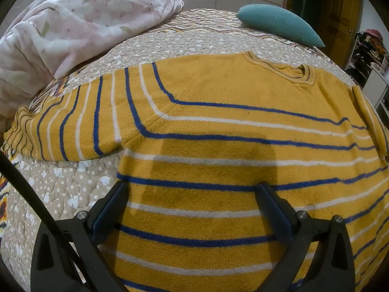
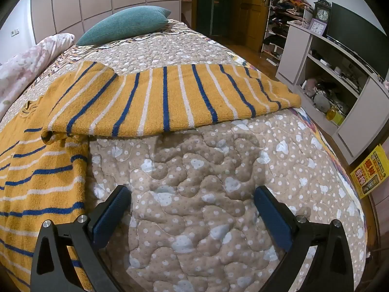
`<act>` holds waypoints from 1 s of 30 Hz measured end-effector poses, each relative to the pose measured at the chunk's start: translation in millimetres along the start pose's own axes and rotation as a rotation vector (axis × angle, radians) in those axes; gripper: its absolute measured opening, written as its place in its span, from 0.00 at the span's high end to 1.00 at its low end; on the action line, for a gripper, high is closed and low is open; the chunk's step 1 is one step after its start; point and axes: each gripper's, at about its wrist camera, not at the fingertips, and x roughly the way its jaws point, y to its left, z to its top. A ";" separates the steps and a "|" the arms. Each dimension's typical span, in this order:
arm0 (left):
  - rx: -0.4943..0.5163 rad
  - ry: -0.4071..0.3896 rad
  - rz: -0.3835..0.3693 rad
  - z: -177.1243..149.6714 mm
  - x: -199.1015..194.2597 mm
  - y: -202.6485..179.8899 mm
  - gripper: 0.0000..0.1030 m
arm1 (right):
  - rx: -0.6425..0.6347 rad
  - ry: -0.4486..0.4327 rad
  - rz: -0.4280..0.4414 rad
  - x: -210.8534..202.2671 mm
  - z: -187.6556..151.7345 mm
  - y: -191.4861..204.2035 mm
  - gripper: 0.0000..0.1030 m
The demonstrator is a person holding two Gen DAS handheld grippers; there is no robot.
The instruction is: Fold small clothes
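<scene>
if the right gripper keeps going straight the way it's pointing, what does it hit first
Most likely the bare quilted bedspread: the right gripper points down at it with open, empty jaws. The yellow striped sweater lies off to its left and its spread sleeve lies farther ahead, though depth is hard to judge.

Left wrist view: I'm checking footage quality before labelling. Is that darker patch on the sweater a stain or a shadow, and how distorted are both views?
Left wrist view: the dark patch on the sweater looks like a soft shadow just ahead of the open left gripper; stripes bow strongly. Right wrist view: the quilt bulges, corners are black, focus sharp; right gripper open.
</scene>
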 end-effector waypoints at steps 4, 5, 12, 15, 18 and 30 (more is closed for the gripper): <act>0.000 0.000 0.000 0.0 0.0 0.2 0.00 | 0.000 0.000 0.000 -0.1 -0.1 0.1 0.00; 0.000 0.000 -0.001 0.0 0.0 0.2 0.00 | 0.000 0.000 0.000 0.0 -0.1 0.1 0.00; 0.000 0.000 0.001 0.0 0.0 0.5 0.00 | -0.001 -0.001 -0.002 -0.6 -0.3 0.5 0.00; 0.001 0.000 0.002 0.0 0.0 0.4 0.00 | -0.003 -0.001 -0.006 -2.0 -0.5 1.3 0.00; 0.002 0.000 0.002 0.0 0.0 0.3 0.00 | -0.005 -0.002 -0.011 0.1 -0.8 1.7 0.00; 0.003 -0.001 0.005 0.0 -0.1 0.6 0.00 | -0.007 -0.003 -0.012 -0.6 -0.8 1.8 0.00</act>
